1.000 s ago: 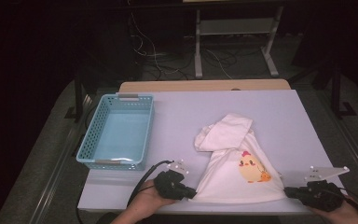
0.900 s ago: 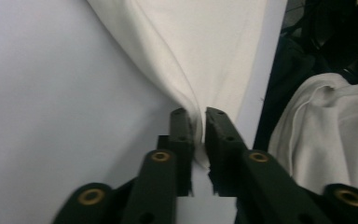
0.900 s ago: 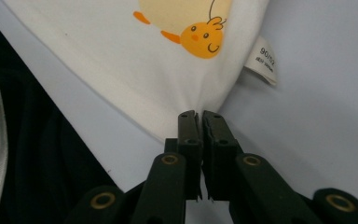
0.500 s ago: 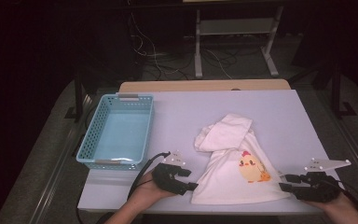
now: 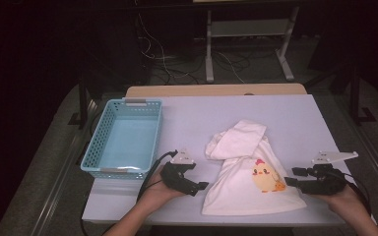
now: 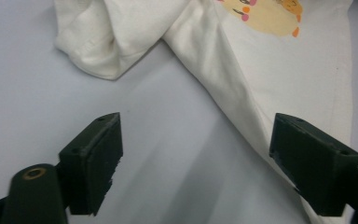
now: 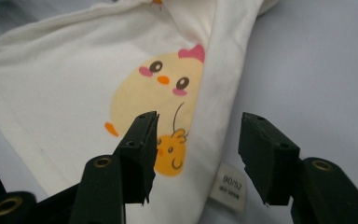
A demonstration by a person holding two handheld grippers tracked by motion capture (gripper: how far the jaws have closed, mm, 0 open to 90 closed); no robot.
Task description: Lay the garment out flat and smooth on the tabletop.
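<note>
Dark surroundings with cables and a metal stand frame are seen behind a pale bench (image 5: pixel 187 118), on which the work is laid out. A small white garment (image 5: pixel 246 182) with a yellow chick print (image 5: pixel 267 178) is spread on the near right part of the bench, its lower body flattened and one side drawn in to a long diagonal fold, while the upper part and sleeves are bunched in a loose heap toward the middle. A light blue basket (image 5: pixel 91 152) stands well apart to the left and holds nothing. The left gripper (image 5: pixel 200 188) is held just beside the garment's left edge, and the right gripper (image 5: pixel 290 180) just beside its right edge near the print. The jaws of both have just been opening: in the left gripper view the fingers (image 6: pixel 93 163) stand wide with only bare bench between them and the fold's edge beside the right one, and in the right gripper view the fingers (image 7: pixel 140 149) stand partly apart above the print and a small size label (image 7: pixel 229 185), pressing on nothing. The garment is therefore judged to be let go and lying freely. A first fold of the body seems to be done; the heaped upper part is yet to be smoothed and folded, and the transfer into the basket, if intended, is not yet begun.
</note>
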